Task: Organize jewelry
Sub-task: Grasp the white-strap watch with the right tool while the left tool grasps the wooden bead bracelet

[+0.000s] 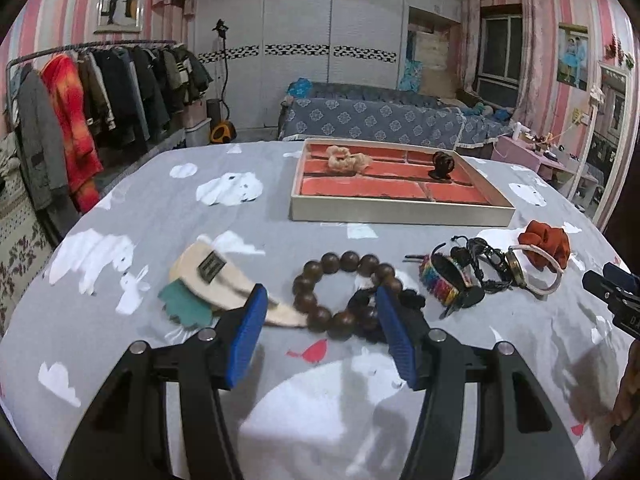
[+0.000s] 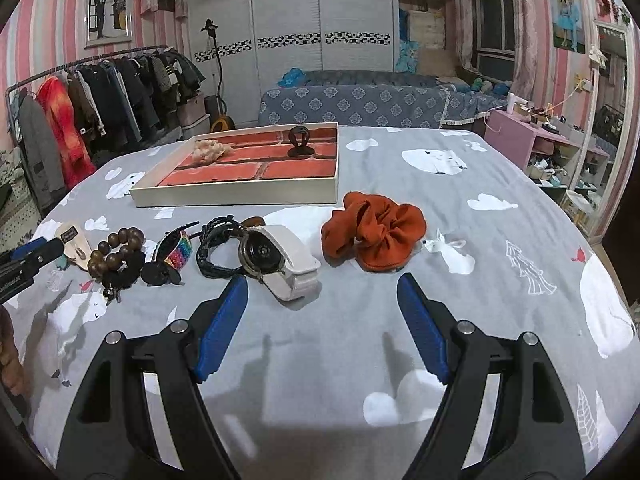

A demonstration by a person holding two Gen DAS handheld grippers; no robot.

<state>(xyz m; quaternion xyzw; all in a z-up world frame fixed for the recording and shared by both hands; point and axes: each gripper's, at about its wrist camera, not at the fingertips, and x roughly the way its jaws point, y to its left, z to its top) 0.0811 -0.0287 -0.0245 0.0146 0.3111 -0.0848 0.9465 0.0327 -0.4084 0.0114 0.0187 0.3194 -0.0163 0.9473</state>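
While only a fluffy scrunchie (image 1: 346,159) and a dark clip (image 1: 442,165) sit in the tray (image 1: 400,213), the rest waits on the bed (wooden beads (image 1: 344,292), a watch (image 2: 276,258), an orange scrunchie (image 2: 376,236)); the left gripper (image 1: 320,308) and right gripper (image 2: 320,294) both gape wide, holding nothing.

Both wrist views look low across the bed toward the tray (image 1: 400,210), sharing it and the jewelry row.

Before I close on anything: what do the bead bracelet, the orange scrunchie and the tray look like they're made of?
Bead bracelet: dark brown round beads with a dull sheen, probably polished wood. Orange scrunchie: soft matte fabric, gathered in folds. Tray: stiff pale walls, likely cardboard or thin board; its floor shows a printed red brick pattern, material unclear.
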